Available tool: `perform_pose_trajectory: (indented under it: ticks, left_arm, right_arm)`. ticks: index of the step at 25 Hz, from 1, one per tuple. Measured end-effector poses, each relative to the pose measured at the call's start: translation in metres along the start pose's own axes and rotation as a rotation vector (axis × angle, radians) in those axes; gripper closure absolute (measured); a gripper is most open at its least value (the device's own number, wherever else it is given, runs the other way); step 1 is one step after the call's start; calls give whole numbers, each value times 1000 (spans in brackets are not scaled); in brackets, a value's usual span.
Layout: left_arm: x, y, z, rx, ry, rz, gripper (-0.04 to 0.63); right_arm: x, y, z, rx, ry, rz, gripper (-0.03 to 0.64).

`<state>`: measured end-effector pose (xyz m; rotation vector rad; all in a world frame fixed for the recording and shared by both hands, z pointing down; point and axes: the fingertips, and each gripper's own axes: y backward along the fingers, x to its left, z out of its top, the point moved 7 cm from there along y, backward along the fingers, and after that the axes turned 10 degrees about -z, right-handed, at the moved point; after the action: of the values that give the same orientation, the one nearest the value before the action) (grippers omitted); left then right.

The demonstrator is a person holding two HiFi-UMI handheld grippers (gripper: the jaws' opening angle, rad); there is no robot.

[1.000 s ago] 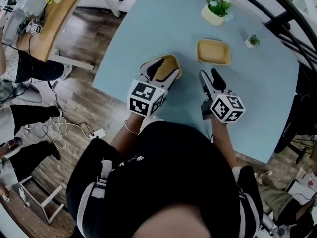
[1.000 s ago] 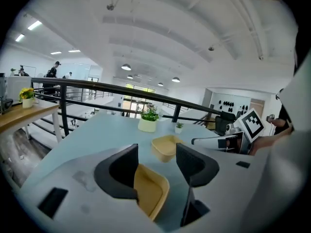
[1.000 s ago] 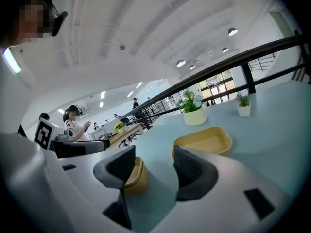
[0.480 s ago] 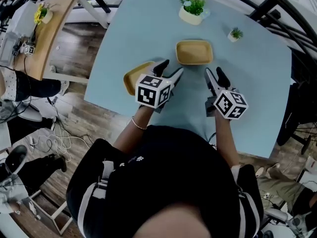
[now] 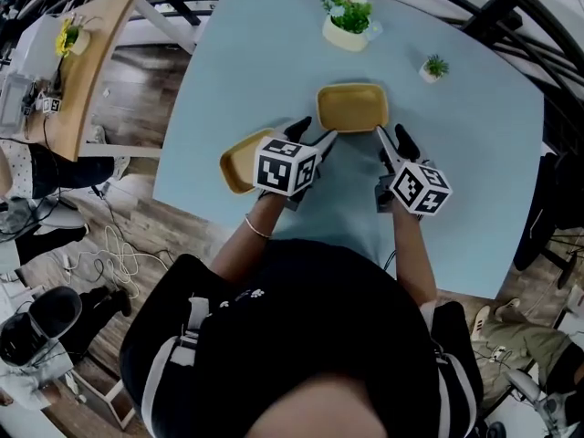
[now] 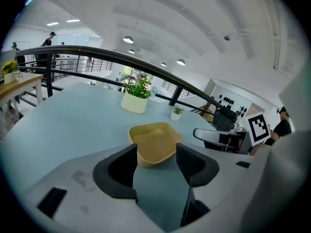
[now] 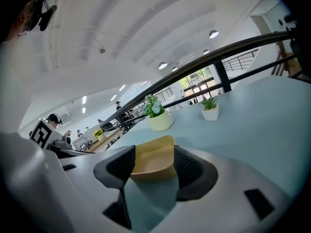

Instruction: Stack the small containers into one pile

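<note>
Currently, two yellow containers are seen unstacked on the light-blue table [image 5: 474,181]. The first container [image 5: 352,108] is placed at upper centre of the head view. The second container [image 5: 235,164] lies left of centre, apart from the first, and is partly covered by the marker cube of the left gripper [image 5: 313,131].

Left gripper: the jaws are held spread and nothing is clamped. In the left gripper view the first container [image 6: 154,141] is seen just beyond the jaw tips, its near corner lined up with the gap. Contact cannot be determined.

Right gripper [image 5: 391,135]: the jaws are likewise held apart and nothing is pinched. In the right gripper view the same container [image 7: 154,160] is framed between the two tips. Whether it is touched cannot be told.

Both grippers are positioned side by side at centre frame of the head view, one at each near corner of the first container. A large potted plant [image 5: 347,21] and a small potted plant [image 5: 432,67] are noted at the top of the frame, beyond that container.
</note>
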<state>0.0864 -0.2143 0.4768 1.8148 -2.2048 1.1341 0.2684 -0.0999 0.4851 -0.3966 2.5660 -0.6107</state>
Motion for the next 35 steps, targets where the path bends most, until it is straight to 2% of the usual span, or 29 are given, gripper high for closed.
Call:
perform_pose_trajectory:
  ticks: [4,9,15,24,32,35]
  left_arm:
    - [5,-17,2,30,21,10,365]
    - [12,-30,2,81,19,59,365]
    - [16,-41,0,198,16,106,365]
    - [18,-54,2,264,-13,125,365]
    - [20,-55,4,262,-4,112,365]
    - [19,-56,3,264,-9,117,366]
  right_arm:
    - [-8,-13,-1,18,-11,-3,368]
    - [-13,-23,-4,39,-16,-6,368]
    - [-11,-32,-11,66,0,7,368]
    - [-12,-41,-16,98,14,10,368]
    - [-23,-45,-14,97,19,-10,376]
    - [-23,-49,-14,103,30,8,377]
